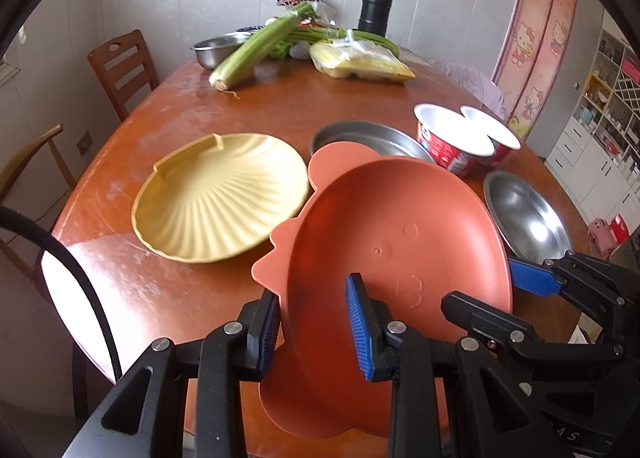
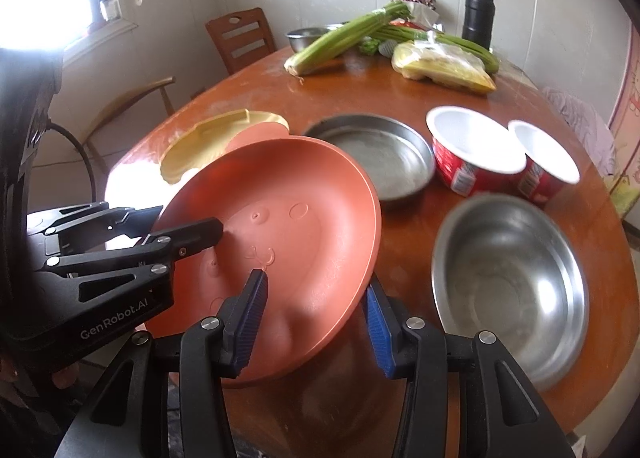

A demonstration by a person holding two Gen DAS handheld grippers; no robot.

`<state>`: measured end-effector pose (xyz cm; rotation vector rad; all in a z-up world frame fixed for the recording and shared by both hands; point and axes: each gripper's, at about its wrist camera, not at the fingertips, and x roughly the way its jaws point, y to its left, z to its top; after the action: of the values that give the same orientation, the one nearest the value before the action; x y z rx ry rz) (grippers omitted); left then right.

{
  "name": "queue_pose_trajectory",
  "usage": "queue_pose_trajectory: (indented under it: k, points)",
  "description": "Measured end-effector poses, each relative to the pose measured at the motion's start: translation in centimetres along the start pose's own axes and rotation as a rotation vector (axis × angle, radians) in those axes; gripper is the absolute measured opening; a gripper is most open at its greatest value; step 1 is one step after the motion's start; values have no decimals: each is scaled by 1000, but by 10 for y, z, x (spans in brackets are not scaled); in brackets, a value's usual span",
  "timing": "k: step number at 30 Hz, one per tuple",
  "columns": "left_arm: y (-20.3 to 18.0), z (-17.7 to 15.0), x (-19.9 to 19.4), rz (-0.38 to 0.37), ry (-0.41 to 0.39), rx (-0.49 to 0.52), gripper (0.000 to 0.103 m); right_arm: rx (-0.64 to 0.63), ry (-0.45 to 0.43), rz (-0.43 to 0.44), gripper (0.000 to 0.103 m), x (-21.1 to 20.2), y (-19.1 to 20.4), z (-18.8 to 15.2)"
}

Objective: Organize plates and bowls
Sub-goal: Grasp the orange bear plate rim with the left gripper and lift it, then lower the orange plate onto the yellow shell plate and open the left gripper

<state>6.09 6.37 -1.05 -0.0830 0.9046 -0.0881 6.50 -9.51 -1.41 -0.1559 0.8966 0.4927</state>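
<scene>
An orange animal-shaped plate is tilted above the table's near edge, also in the right wrist view. My left gripper straddles its left rim with jaws apart, a gap showing at the inner finger. My right gripper straddles its right rim, also with jaws apart; it shows in the left wrist view. A yellow shell-shaped plate lies flat to the left. A flat steel pan, a steel bowl and two red-and-white bowls stand to the right.
At the far side of the round wooden table lie celery, a bag of corn, a small steel bowl and a black flask. Wooden chairs stand at the left.
</scene>
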Motion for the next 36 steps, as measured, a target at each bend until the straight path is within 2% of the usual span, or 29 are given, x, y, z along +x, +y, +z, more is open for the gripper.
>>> queue_pose_trajectory:
  k: [15, 28, 32, 36]
  points:
    - [32, 37, -13, 54, -79, -15, 32, -10, -43, 34, 51, 7, 19, 48]
    - [69, 77, -18, 96, -117, -21, 34, -27, -70, 78, 51, 18, 38, 104]
    - [75, 87, -17, 130, -127, -7, 34, -8, -72, 94, 51, 23, 42, 115]
    - [84, 91, -11, 135, -120, -10, 35, 12, -74, 99, 51, 32, 45, 120]
